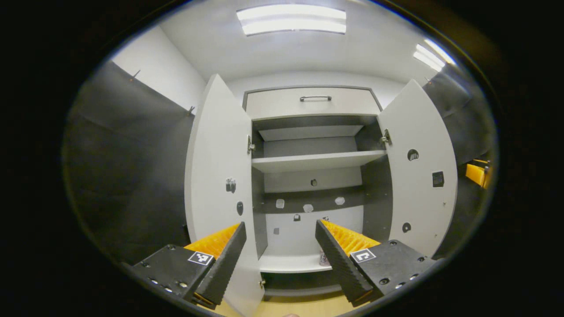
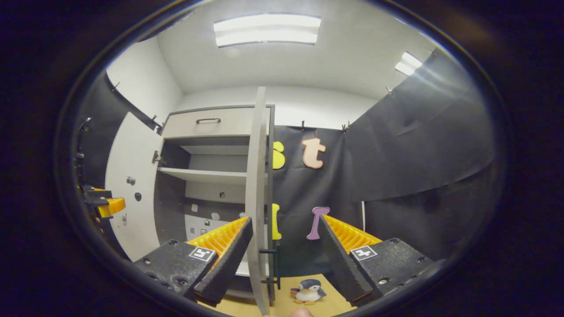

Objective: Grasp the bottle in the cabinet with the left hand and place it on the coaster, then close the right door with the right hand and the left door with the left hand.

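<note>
Right gripper (image 2: 282, 259), jaws apart, faces the right door's (image 2: 256, 198) edge.

The left gripper view faces the open cabinet (image 1: 308, 176) straight on from near, low in front, looking slightly upward between its two doors into the shelves, with the ceiling lights above. The right gripper view stands farther to the right, looking along the edge of the right door (image 2: 257, 198), so the cabinet interior lies left of centre and the booth wall to the right. Both views share the drawer (image 1: 310, 102), the shelves and the two doors, from different angles
</note>
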The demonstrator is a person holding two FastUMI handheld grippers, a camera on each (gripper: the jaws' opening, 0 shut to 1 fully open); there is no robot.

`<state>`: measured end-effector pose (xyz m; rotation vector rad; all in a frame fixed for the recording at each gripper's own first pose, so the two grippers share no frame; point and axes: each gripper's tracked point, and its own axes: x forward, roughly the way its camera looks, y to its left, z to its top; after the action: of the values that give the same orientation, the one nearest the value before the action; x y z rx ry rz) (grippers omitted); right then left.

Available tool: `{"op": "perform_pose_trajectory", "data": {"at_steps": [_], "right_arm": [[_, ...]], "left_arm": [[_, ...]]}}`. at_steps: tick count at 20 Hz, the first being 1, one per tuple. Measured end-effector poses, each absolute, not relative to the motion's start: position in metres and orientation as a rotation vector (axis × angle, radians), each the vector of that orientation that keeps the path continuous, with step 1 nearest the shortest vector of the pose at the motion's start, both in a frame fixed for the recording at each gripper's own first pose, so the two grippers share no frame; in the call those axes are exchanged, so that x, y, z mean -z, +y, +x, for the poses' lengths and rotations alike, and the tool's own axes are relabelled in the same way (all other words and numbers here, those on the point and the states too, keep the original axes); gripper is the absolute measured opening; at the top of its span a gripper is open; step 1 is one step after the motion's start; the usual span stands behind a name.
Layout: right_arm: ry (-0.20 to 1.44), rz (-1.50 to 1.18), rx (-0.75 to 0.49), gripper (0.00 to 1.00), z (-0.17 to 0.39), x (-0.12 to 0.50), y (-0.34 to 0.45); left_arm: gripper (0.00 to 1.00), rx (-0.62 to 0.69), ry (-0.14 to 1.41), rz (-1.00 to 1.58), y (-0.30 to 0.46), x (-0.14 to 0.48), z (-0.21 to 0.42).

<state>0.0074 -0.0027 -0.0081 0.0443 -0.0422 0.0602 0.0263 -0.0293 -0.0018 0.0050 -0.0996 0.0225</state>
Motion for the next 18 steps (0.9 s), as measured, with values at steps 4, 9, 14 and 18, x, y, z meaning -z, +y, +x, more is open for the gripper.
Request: {"op": "perform_pose_trajectory", "data": {"at_steps": [4, 9, 14, 18], "right_arm": [[-0.037, 0.005, -0.019, 0.96, -0.001, 0.012, -0.016], [-0.017, -0.001, 0.031, 0.97, -0.012, 0.018, -0.04], [0.01, -0.019, 0.117, 0.97, -0.028, 0.025, -0.072], [0.018, -0.02, 0.173, 0.97, -0.038, 0.027, -0.091]], "left_arm": [[0.97, 0.039, -0.101, 0.03, -0.062, 0.023, 0.05], [0.96, 0.082, -0.033, -0.035, -0.094, 0.056, 0.087], [0.96, 0.15, 0.019, -0.088, -0.123, 0.089, 0.134], [0.96, 0.2, 0.055, -0.071, -0.147, 0.119, 0.167]]}}
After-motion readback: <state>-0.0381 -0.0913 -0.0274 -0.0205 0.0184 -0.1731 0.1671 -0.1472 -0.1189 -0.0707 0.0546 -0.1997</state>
